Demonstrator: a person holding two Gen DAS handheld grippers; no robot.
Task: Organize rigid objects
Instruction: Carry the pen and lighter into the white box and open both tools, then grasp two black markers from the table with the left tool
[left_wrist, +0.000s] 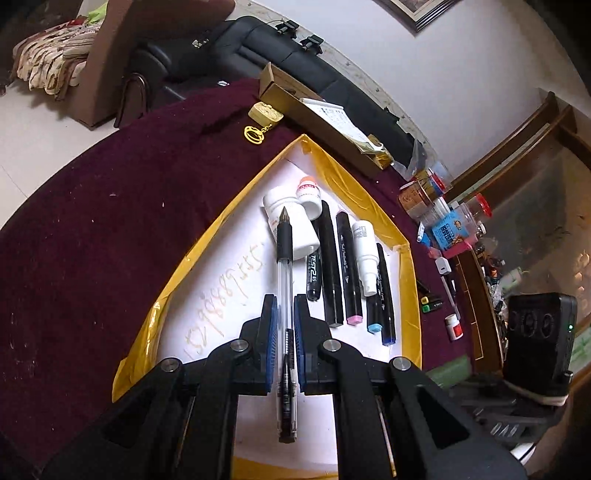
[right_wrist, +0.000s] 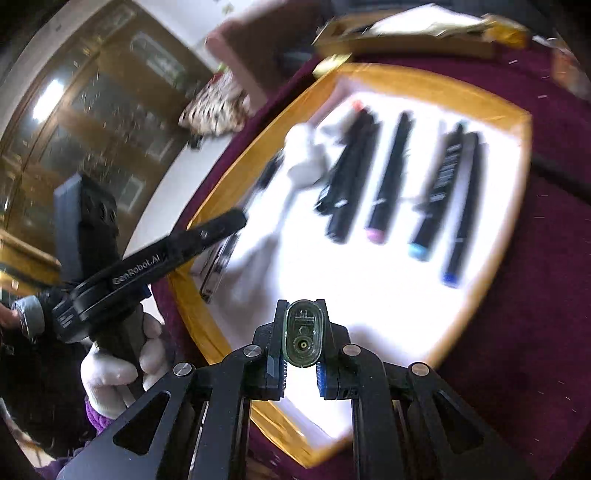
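The left gripper (left_wrist: 284, 306) has its blue-padded jaws clamped on a clear-barrelled pen (left_wrist: 285, 295), which runs straight up the lower middle of the left wrist view: a black rubber grip and a dark pointed tip at the top, a black ink tube showing through the plastic, the blunt end sticking out below the pads. The right gripper (right_wrist: 302, 334), at the lower middle of its own view, is closed on a small dark translucent oval piece (right_wrist: 302, 334) seen end-on, with a round metal socket in its face; what it is I cannot tell. Beyond the pen's tip lies the tray (left_wrist: 373, 206), white-floored with a yellow taped rim, filling the centre of the left view on a maroon cloth (left_wrist: 110, 206). In it I count four black markers side by side, their near ends black (left_wrist: 330, 269), pink (left_wrist: 349, 269), pale blue (left_wrist: 373, 317) and dark blue (left_wrist: 386, 295), plus a shorter black tube with white lettering (left_wrist: 313, 277). There are three white bottles: a wide one (left_wrist: 291, 225) under the pen tip, a smaller one with an orange top (left_wrist: 309, 195), and a slim one (left_wrist: 365, 254) lying across the markers. In the right view a white-gloved hand (right_wrist: 114, 365) at lower left holds the other gripper's handle.
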